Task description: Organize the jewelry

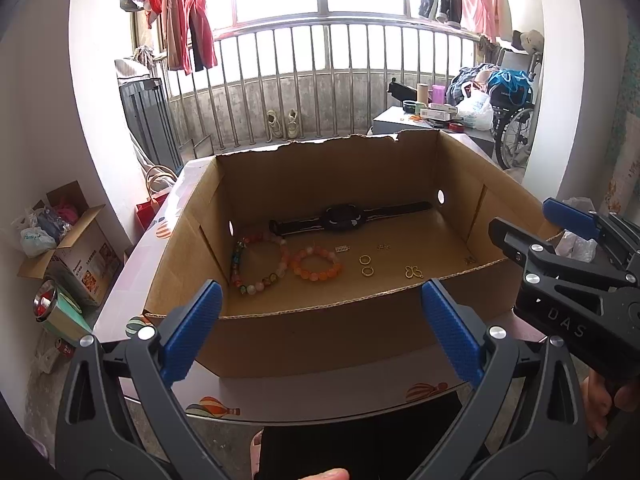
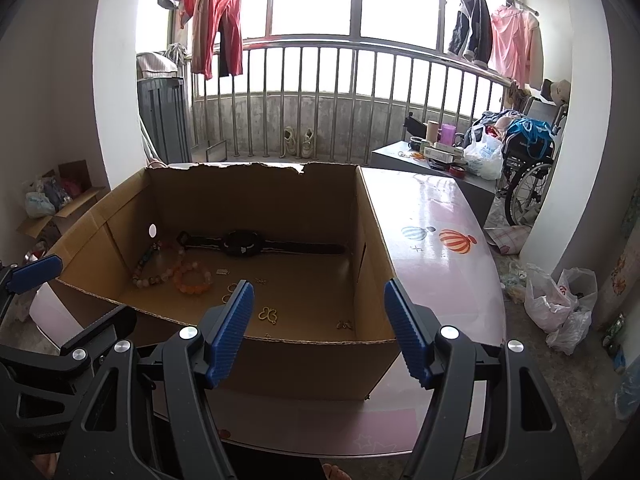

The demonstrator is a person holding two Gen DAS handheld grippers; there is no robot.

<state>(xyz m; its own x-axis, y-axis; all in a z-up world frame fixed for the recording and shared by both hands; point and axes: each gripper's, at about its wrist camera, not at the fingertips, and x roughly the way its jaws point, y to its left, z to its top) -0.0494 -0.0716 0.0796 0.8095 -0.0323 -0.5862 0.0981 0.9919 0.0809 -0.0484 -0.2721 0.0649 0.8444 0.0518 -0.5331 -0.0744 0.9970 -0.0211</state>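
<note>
Judging progress, we see the watch [image 1: 340, 218], bracelets [image 1: 318, 265] and gold charms [image 1: 413, 271] lying in the cardboard box [image 1: 320, 332], while our left gripper [image 1: 320, 336] and right gripper [image 2: 320, 330] hover near its rim, both spread wide and empty

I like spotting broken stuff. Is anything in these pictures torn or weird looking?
Yes. The cardboard box has a ragged, ripped top edge along its far wall, as if a flap was torn off. Inside, the watch, two bead bracelets and small gold pieces lie loose on the bottom, not sorted.
</note>
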